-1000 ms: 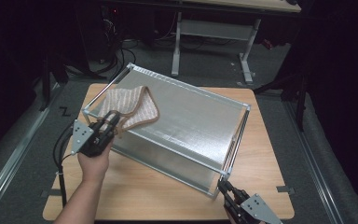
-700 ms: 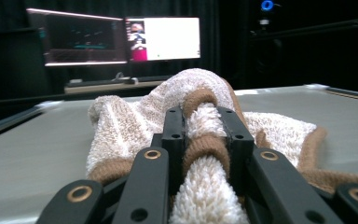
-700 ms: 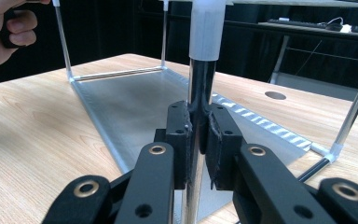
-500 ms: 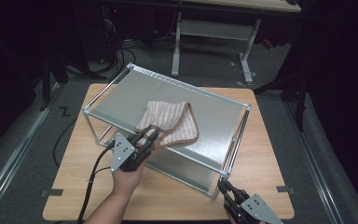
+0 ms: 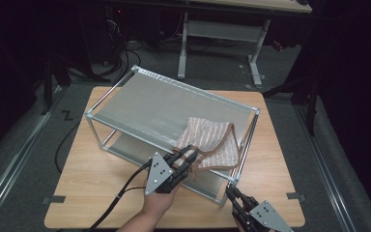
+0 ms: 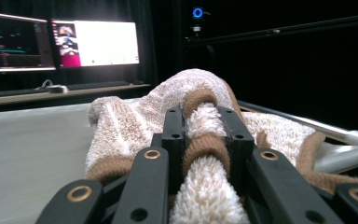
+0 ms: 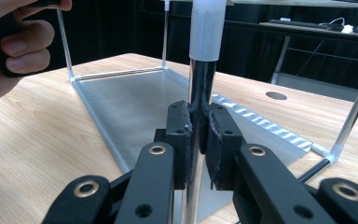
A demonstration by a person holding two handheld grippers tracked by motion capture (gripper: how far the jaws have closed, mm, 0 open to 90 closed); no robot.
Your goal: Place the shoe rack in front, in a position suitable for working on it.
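Observation:
A beige towel [image 5: 212, 140] with a brown hem lies bunched on the near right part of the top shelf of a silver metal rack [image 5: 159, 104]. My left gripper [image 5: 189, 153] is at the towel's near edge, shut on a fold of it. In the left gripper view the towel [image 6: 140, 116] rises in a heap behind the jaws of the left gripper [image 6: 207, 126], which pinch its hem. My right gripper [image 5: 230, 192] is shut on the rack's near right corner post [image 5: 233, 182]. In the right gripper view the post [image 7: 200, 79] stands upright between the closed pads of the right gripper [image 7: 198, 126].
The rack stands on a wooden table [image 5: 96, 183], with bare wood to its left and front. The rack's lower shelf [image 7: 130, 102] is bare metal. The left hand [image 7: 9, 42] is in the right gripper view. Lit monitors [image 6: 93, 44] stand behind. Cables lie on the floor [image 5: 125, 46].
My left gripper has dragged the towel across the top shelf from its left end to its near right part. The right gripper has kept still on the post.

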